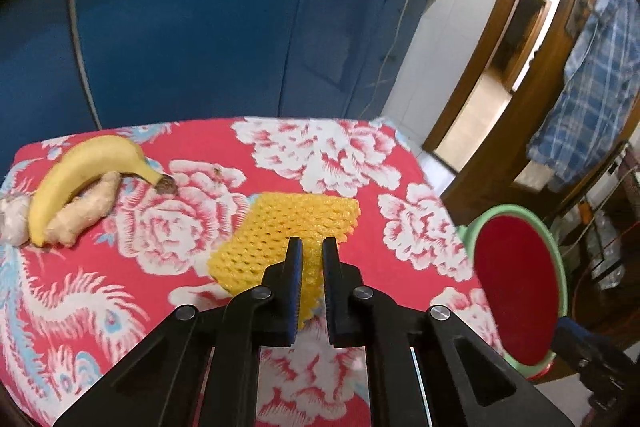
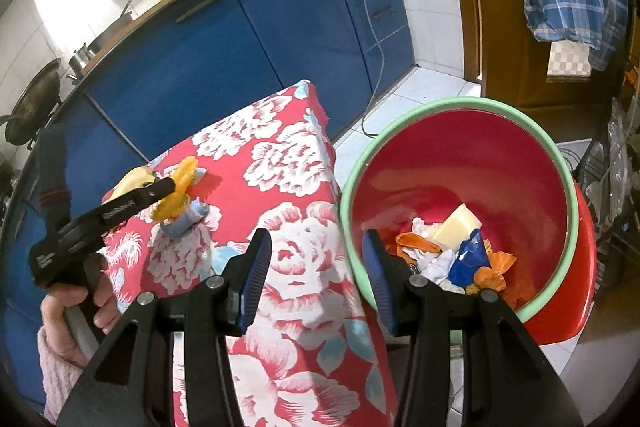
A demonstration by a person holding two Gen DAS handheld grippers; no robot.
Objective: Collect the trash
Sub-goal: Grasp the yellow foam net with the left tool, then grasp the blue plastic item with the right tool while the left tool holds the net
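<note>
With its jaws pinched together on the near edge of the yellow foam net (image 1: 280, 231), the left claw (image 1: 311, 247) has its piece of trash in hand, gripping low at the rim where the mesh is thin enough to squeeze. The net's far end looks to be resting on the flowered bench (image 1: 360, 155) in the left wrist view, though from the right wrist view it seems clear of the cloth, so I can't say which. Over on the right, the right claw (image 2: 316, 239) hangs with its jaws apart and nothing between them, poised over the bench's edge and the green rim of the red bin (image 2: 460, 163), which sits just beside the bench, handy for a short drop. Paper and wrappers already lie inside. Further back on the bench, the banana (image 1: 76, 179) and the ginger root (image 1: 86, 213) lie touching, well apart from the net; those look like food, likely not for collecting.
</note>
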